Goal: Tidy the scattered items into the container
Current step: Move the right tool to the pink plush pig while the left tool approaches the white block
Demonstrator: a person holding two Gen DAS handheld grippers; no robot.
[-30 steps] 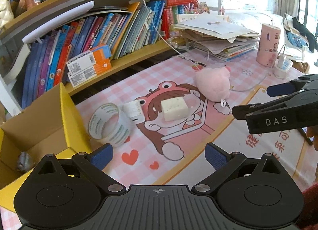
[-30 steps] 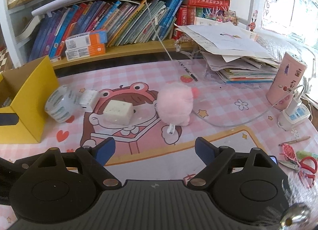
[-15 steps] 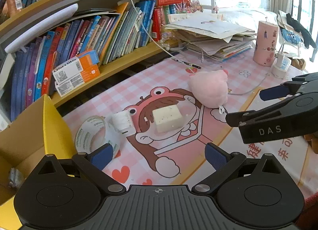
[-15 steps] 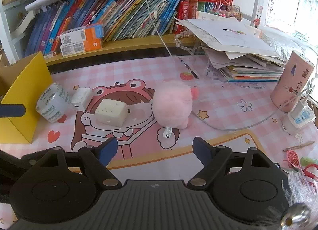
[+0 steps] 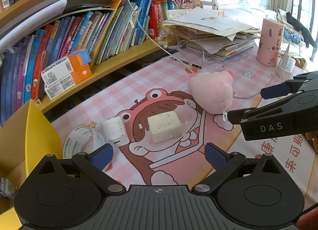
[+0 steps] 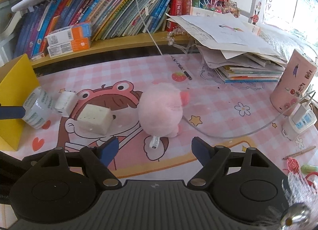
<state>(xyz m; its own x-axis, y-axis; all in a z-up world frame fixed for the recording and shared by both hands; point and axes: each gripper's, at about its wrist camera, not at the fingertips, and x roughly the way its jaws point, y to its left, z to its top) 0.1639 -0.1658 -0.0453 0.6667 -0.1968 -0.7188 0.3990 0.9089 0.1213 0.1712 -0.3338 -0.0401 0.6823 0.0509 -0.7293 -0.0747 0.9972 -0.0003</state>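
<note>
While both grippers hang above the pink checked mat (image 6: pixel 218 98), every loose item on it lies ungrasped. Left gripper (image 5: pixel 159 151): blue-padded fingers spread wide, nothing between them, poised over the near edge of the mat short of the sponge block. Right gripper (image 6: pixel 156 149): jaws parted and closing, nothing between the pads, the plush toy's white label just ahead of the gap; the same tool shows side-on at the right edge of the left wrist view, lettered DAS. Sponge block (image 5: pixel 164 126): pale, speckled, lying on the cartoon face printed on the mat. Pink plush toy (image 6: pixel 162 110): just beside the block on its right in the right wrist view, apart from it. White charger cube (image 5: pixel 115 130): left of the block, touching the tape roll. Clear tape roll (image 5: pixel 79 144): tilted, close against the yellow box. Yellow cardboard box (image 5: pixel 39 136): the container, open, at the left margin of the mat, with a small grey object dimly seen inside. Background: bookshelf (image 6: pixel 103 17) of leaning books, stack of papers (image 6: pixel 234 51), pink cylinder (image 6: pixel 292 82), white power strip (image 6: pixel 298 124), black pen (image 6: pixel 181 67).
</note>
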